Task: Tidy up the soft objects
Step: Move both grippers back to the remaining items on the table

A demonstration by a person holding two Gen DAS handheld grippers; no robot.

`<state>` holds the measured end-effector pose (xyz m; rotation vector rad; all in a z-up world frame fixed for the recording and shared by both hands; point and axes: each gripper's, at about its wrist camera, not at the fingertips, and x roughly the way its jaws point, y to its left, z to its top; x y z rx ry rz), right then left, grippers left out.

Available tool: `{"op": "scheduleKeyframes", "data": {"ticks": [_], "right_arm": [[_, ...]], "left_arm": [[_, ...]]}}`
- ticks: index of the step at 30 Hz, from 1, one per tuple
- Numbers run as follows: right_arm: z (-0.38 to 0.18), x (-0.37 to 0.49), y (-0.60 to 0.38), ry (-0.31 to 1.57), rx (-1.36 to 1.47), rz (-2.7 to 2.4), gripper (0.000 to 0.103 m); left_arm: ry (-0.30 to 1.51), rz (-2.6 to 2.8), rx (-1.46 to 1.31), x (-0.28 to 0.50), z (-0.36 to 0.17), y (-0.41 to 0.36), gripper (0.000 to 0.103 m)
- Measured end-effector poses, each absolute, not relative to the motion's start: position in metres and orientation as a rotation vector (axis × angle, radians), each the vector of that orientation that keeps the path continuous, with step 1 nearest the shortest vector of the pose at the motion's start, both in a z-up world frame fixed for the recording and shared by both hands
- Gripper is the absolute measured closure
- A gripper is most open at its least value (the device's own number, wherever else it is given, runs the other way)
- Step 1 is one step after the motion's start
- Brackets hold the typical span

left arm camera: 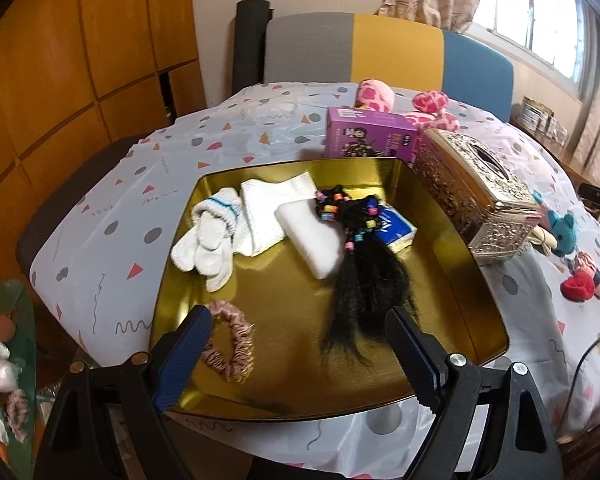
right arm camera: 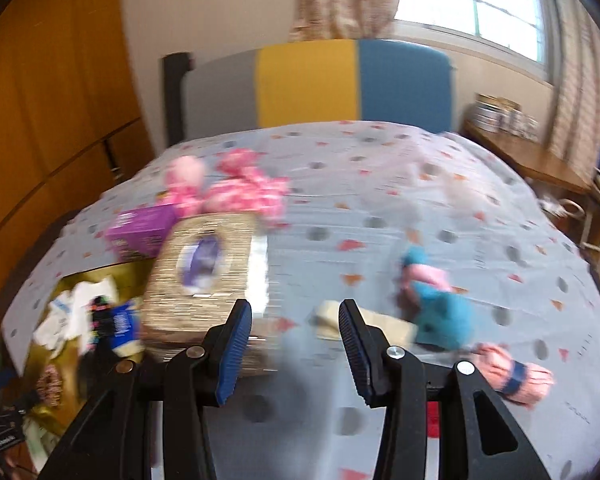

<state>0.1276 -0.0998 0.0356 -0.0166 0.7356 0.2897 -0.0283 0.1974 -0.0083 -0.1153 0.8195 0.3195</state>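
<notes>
1. A table (left arm camera: 112, 216) under a pale patterned cloth.
2. On it: gold tray (left arm camera: 476, 292), purple box (left arm camera: 364, 136), ornate tissue box (left arm camera: 472, 196).
3. Also pink plush (left arm camera: 374, 94), teal toy (left arm camera: 566, 230), and what looks like a red-pink knit piece (left arm camera: 584, 284).

One gold tray (left arm camera: 452, 280) sits on the counter (left arm camera: 112, 216). Inside it: one pair of white gloves (left arm camera: 206, 240), one folded white towel (left arm camera: 268, 208), one white sponge block (left arm camera: 312, 236), one black hairpiece with coloured beads (left arm camera: 364, 276), one blue tissue pack (left arm camera: 396, 228) and one pink scrunchie (left arm camera: 232, 344). Outside the tray: one purple box (left arm camera: 364, 136), one ornate metal tissue box (left arm camera: 476, 192), two pink spotted plush pieces (left arm camera: 374, 96), one teal plush toy (left arm camera: 566, 232), one red-and-pink knitted item (left arm camera: 584, 284).
</notes>
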Motion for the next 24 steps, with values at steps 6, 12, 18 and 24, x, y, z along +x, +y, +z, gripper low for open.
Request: {"op": "scheduleKeyframes", "data": {"ticks": [6, 12, 18, 24], "right_arm": [[0.018, 0.141, -0.181, 0.740, 0.042, 0.099, 0.057], [-0.010, 0.148, -0.261, 0.777, 0.227, -0.084, 0.057], [-0.012, 0.144, -0.292, 0.788, 0.402, -0.092, 0.057], [-0.012, 0.144, -0.296, 0.794, 0.475, -0.059, 0.057]], "left_arm": [[0.791, 0.228, -0.043, -0.015, 0.008, 0.173, 0.014], [0.736, 0.070, 0.082, 0.013, 0.037, 0.124, 0.014], [0.706, -0.127, 0.206, 0.052, 0.056, 0.055, 0.014], [0.740, -0.306, 0.395, 0.098, 0.047, -0.028, 0.010]]}}
